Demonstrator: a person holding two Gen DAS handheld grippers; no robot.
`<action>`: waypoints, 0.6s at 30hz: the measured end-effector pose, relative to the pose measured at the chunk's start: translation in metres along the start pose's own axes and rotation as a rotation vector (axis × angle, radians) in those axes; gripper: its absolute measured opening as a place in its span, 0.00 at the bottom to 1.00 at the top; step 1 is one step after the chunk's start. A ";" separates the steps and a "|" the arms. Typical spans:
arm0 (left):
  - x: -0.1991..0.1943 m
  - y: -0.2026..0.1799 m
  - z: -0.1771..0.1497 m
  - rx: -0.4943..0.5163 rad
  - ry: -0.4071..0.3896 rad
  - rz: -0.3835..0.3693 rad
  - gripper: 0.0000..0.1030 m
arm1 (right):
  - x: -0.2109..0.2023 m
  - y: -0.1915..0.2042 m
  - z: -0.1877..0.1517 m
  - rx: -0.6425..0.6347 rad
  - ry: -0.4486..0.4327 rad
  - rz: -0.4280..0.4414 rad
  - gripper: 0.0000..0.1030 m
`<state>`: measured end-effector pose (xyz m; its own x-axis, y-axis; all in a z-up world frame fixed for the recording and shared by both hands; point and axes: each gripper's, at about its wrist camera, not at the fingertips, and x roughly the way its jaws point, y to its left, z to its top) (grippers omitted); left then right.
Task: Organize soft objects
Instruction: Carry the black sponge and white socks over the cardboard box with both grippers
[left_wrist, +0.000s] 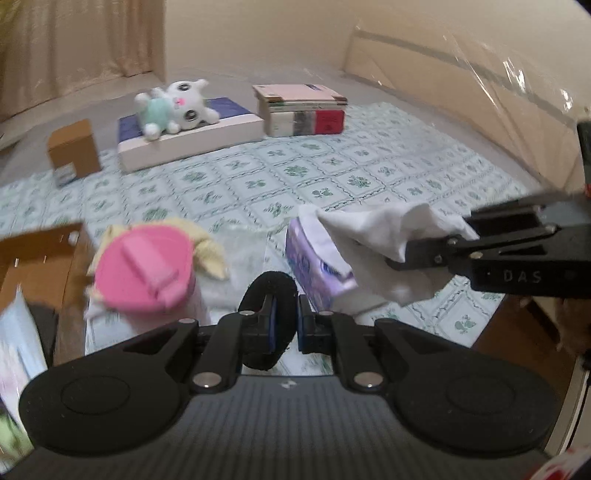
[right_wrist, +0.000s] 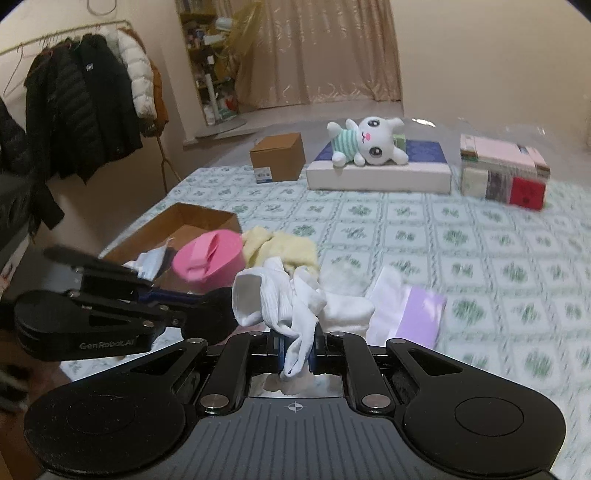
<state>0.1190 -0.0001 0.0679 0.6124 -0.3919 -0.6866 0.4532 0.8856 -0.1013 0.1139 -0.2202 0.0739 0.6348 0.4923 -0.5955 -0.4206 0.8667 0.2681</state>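
The left gripper, black plastic with blue pads, is pinched narrow on a fuzzy black loop of fabric. The right gripper is clamped on a bunched white ribbed sock, soft and crumpled, with one end hanging down between its fingers. In the left wrist view that same white sock hangs from the right gripper at the right.

Near the grippers lies a small heap: one pale yellow fleecy cloth, one round pink plastic lid with a raised bar handle on a pale container, and one lilac-and-white soft plastic packet lying flat. To the left stands one open, shallow brown cardboard box.

At the far side there are four things: one small closed brown cardboard carton, one flat white box with a dark blue top, one plush white toy animal in a mint striped shirt lying on that box, and one stack of books with a pink cover on top.

Everything rests on a table covered by a glossy cloth printed with green leaf motifs in squares. Beyond it hang beige curtains; at the far left a rack holds dark and white padded coats, and cluttered shelves stand beside the curtains.
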 end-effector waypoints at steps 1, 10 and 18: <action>-0.006 0.001 -0.009 -0.022 -0.011 0.007 0.09 | -0.002 0.003 -0.006 0.012 -0.001 0.002 0.11; -0.053 0.012 -0.064 -0.161 -0.073 0.078 0.09 | -0.003 0.044 -0.043 0.008 0.047 0.055 0.11; -0.085 0.032 -0.084 -0.192 -0.098 0.149 0.09 | 0.015 0.084 -0.045 -0.035 0.069 0.116 0.11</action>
<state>0.0271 0.0827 0.0624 0.7275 -0.2678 -0.6317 0.2282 0.9627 -0.1453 0.0588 -0.1439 0.0529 0.5350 0.5817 -0.6126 -0.5120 0.8001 0.3126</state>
